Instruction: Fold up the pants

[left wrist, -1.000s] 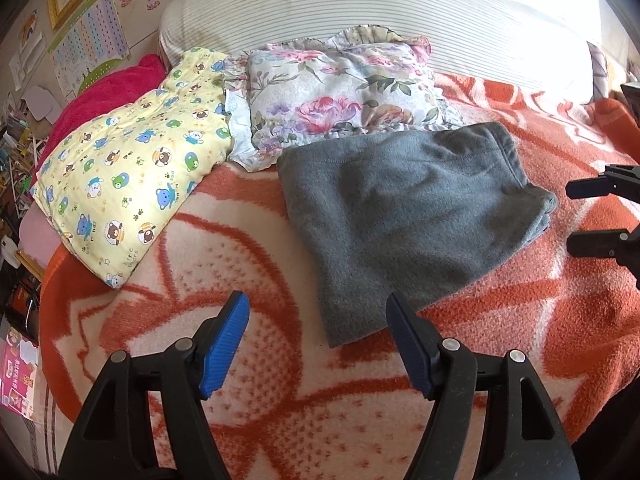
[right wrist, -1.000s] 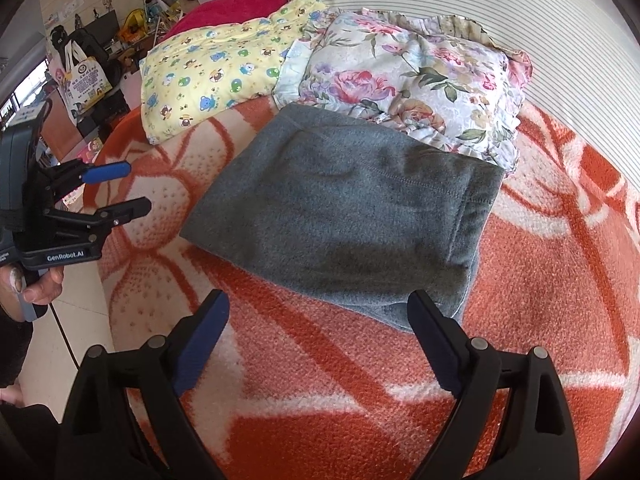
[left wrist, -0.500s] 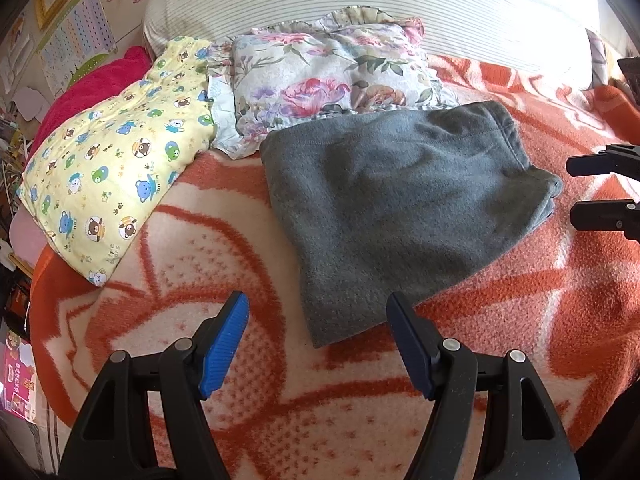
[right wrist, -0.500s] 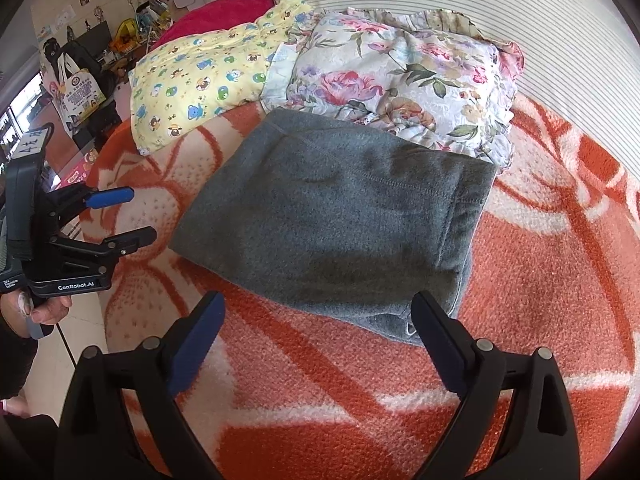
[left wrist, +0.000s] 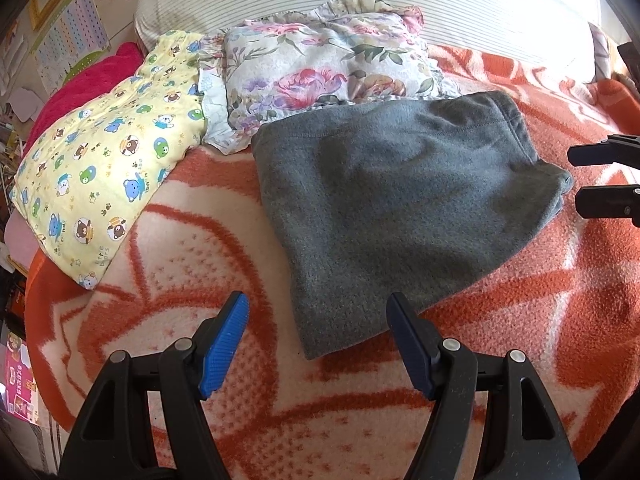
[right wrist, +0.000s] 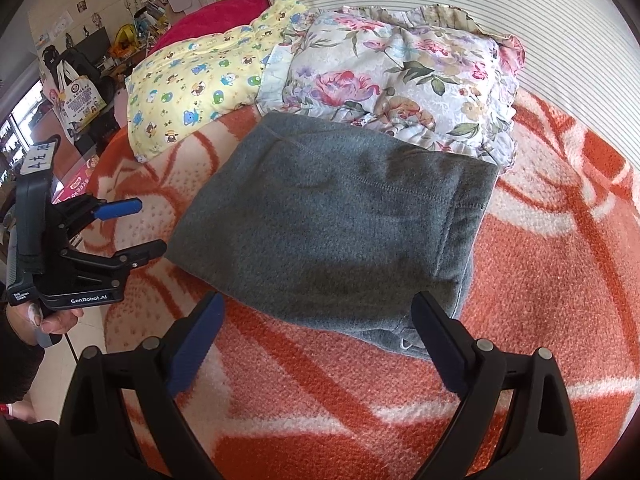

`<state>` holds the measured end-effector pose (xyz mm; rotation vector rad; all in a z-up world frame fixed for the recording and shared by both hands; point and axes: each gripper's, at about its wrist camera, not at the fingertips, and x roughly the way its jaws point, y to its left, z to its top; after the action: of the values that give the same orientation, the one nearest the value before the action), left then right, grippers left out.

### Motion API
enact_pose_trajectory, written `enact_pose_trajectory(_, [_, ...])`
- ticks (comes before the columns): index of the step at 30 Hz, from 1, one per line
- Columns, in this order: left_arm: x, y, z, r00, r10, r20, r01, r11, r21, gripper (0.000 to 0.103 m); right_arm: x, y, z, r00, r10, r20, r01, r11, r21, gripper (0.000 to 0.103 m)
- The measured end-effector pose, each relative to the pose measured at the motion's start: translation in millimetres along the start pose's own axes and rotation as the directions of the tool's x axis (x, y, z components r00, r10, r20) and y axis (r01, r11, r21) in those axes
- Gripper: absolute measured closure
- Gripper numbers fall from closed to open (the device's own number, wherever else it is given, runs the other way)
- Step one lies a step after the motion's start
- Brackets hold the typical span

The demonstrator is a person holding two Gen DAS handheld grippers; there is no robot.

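Pants (left wrist: 392, 200) lie folded, mid-frame on bed (left wrist: 520, 320) – looks done. Left tool (left wrist: 318, 340) & right tool (right wrist: 316, 340) both spread, empty, hovering clear so fold stays undisturbed.

On the body of the left gripper (right wrist: 132, 228), seen from the right wrist camera, we read "GenRobot.AI" in white. A small white label beside that reads "Data", with further lines too small for us to make out. A white tag (right wrist: 38, 158) atop the same gripper carries handwritten marks, the first looking like a "4"; the rest we cannot tell. On the yellow bear-print pillow (left wrist: 100, 168) we read "little bears" near its lower corner. Print on the tote bag (right wrist: 78, 98) and wall chart (left wrist: 76, 36) is illegible.
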<state>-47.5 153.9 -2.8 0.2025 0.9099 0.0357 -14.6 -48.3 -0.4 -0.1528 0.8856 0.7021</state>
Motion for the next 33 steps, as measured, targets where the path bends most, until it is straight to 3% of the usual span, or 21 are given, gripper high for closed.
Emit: enact_pose_trajectory(33, [14.1, 1.7, 11.2, 1.000, -0.017, -0.018, 0.016, 0.999, -0.045, 0.031, 7.8, -7.6, -2.8, 1.000, 0.010, -0.022, -0.010, 1.000, 0.005, 0.008])
